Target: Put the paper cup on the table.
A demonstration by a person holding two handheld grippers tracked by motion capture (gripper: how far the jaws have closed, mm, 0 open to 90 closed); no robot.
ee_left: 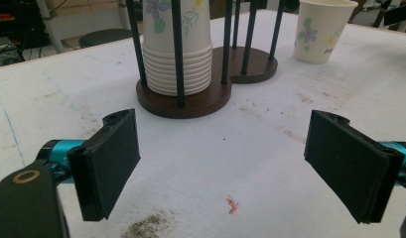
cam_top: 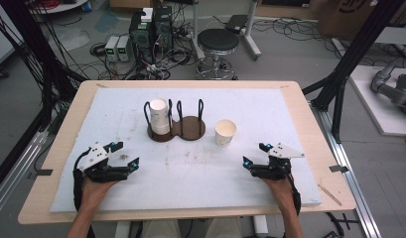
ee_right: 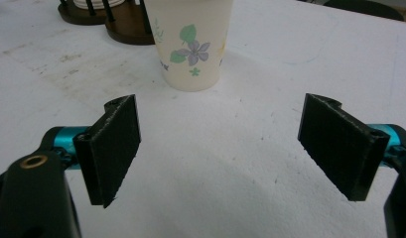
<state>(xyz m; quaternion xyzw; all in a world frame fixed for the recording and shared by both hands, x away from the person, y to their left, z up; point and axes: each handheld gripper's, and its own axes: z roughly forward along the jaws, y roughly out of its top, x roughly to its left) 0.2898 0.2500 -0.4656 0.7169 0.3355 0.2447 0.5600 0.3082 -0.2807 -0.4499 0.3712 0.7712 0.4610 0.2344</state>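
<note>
The right hand-held gripper [cam_top: 254,154] rests on the desk [cam_top: 290,94] with jaws spread wide and nothing between them; the single paper cup [cam_top: 225,132] stands upright just ahead of it. The left hand-held gripper [cam_top: 124,154], equally wide and empty, faces the wooden holder [cam_top: 190,130], whose left ring holds the stacked cups [cam_top: 160,116].

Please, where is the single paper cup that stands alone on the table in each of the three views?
High view: single paper cup right of centre, beside the brown cup holder.
Left gripper view: top right corner, right of the holder.
Right gripper view: top centre, right of the holder.
Shared landmark: the holder.
</note>
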